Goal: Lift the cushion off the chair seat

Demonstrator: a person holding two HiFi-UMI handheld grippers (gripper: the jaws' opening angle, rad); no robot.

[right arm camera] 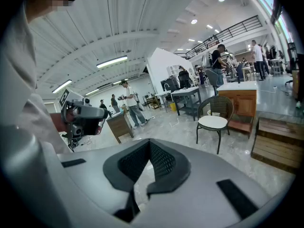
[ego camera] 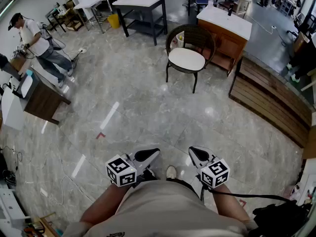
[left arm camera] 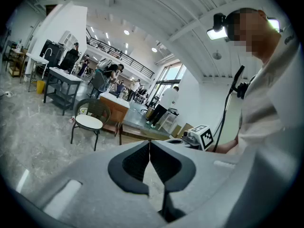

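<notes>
A round white cushion (ego camera: 186, 59) lies on the seat of a dark wicker chair (ego camera: 190, 38) far across the floor; the cushion (left arm camera: 89, 122) also shows in the left gripper view, and the cushion (right arm camera: 213, 122) in the right gripper view. My left gripper (ego camera: 157, 152) and right gripper (ego camera: 191, 150) are held close to my body, well short of the chair. Both are shut with nothing between their tips. In its own view the left gripper (left arm camera: 149, 143) has its jaws touching, and the right gripper (right arm camera: 150, 142) likewise.
A wooden counter (ego camera: 223, 29) stands right behind the chair, and a low slatted wooden platform (ego camera: 271, 100) lies to its right. A dark table (ego camera: 139, 10) is at the back. A person (ego camera: 37, 46) stands by a desk (ego camera: 42, 95) at the left. Cables trail at bottom left.
</notes>
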